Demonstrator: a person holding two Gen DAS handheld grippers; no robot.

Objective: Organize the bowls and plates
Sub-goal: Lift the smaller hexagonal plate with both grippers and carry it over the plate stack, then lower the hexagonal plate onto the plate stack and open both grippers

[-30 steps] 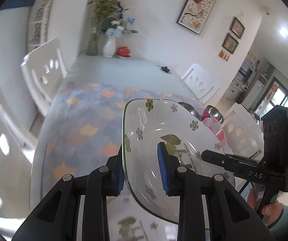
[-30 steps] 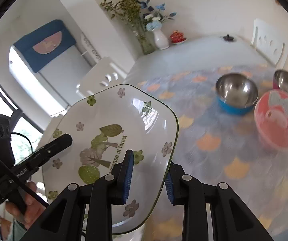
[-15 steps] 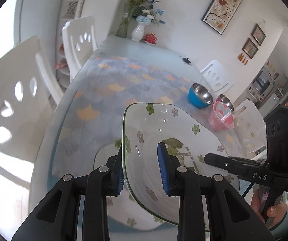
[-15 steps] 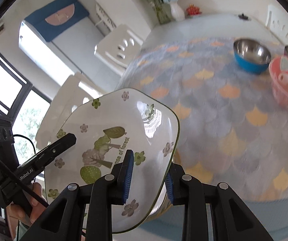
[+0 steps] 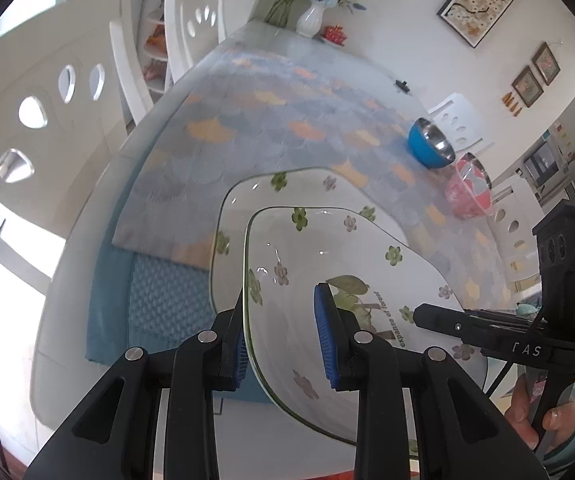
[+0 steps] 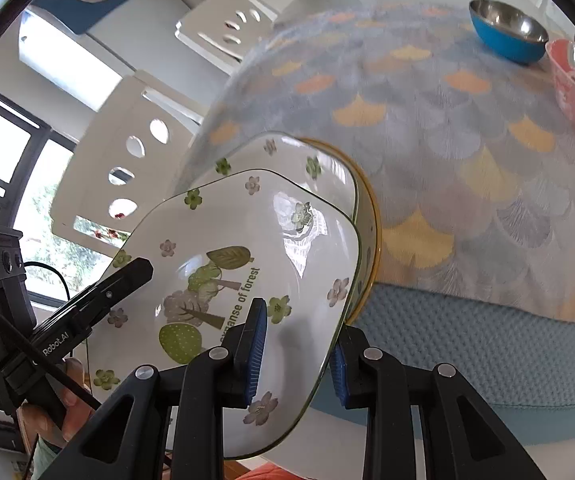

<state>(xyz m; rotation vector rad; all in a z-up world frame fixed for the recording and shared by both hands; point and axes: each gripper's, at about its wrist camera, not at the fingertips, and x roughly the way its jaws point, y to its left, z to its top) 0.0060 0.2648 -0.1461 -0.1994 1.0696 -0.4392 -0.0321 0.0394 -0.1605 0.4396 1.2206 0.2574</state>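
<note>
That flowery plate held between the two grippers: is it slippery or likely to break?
Probably both. The flowered plate has a glossy glaze with bright window glare, so it likely slides easily; the left gripper and right gripper each pinch only its rim. It looks rigid and ceramic, so a knock against the matching plate underneath might chip it.

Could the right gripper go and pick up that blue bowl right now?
Probably not yet. The right gripper is shut on the flowered plate, which the left gripper grips too. The path to the blue bowl looks open.
</note>
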